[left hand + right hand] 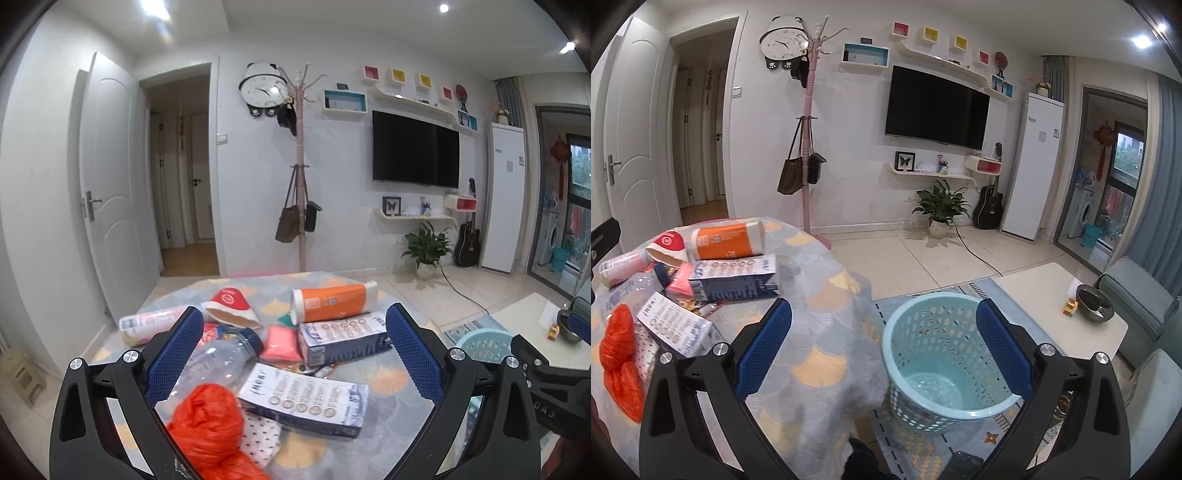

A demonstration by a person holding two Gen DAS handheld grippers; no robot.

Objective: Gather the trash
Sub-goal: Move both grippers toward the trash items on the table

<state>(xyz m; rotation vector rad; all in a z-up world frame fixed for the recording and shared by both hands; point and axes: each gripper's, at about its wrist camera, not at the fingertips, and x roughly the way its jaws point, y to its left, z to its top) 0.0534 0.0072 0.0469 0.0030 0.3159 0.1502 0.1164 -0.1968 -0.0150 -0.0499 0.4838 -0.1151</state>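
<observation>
Trash lies on a round table with a grey patterned cloth (pixel 369 454): an orange canister (pixel 332 300), two blue-and-white cartons (pixel 347 338) (pixel 306 400), a clear plastic bottle (pixel 218 360), an orange plastic bag (pixel 207 421), a pink packet (pixel 281 341), a red-and-white cup (pixel 231 306) and a pink tube (pixel 151 323). My left gripper (pixel 295 354) is open above the pile, holding nothing. My right gripper (pixel 884 347) is open and empty, over the table's right edge above an empty light-blue basket (pixel 945 369) on the floor. The same pile shows at the left of the right wrist view (pixel 731 277).
A white coffee table (pixel 1052 306) with a dark bowl (pixel 1093 304) stands right of the basket, with grey seats (pixel 1141 306) beyond. A pink coat stand (pixel 807 147), a potted plant (pixel 940 210) and a guitar (pixel 990 206) stand by the far wall.
</observation>
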